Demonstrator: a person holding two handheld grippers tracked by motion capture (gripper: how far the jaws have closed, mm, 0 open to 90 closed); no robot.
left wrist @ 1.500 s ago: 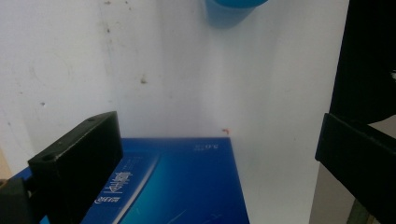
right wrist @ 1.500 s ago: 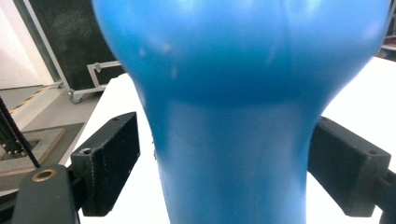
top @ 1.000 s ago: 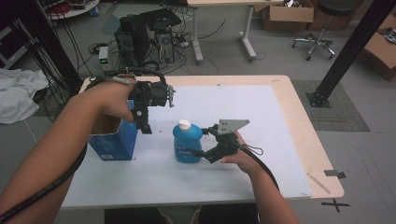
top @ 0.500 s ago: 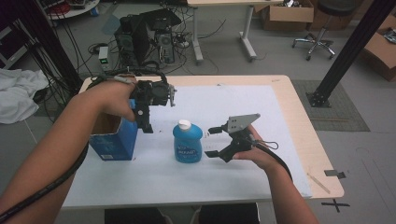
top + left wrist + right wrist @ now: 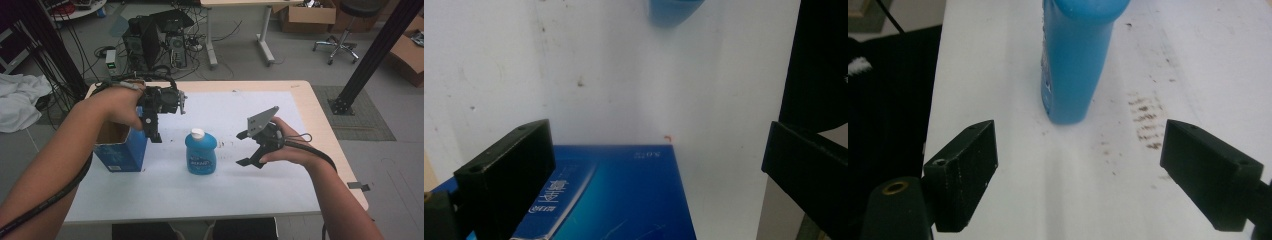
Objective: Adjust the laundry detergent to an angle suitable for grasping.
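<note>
Your right gripper (image 5: 246,148) released, at 3 o'clock of blue bottle (image 5: 200,152) — left gripper (image 5: 155,131) released over blue carton (image 5: 121,149); left gripper view reveals carton print.

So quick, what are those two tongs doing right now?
Left tongs: open, empty, over the blue cardboard box.
Right tongs: open, empty, beside the blue plastic bottle.
</note>
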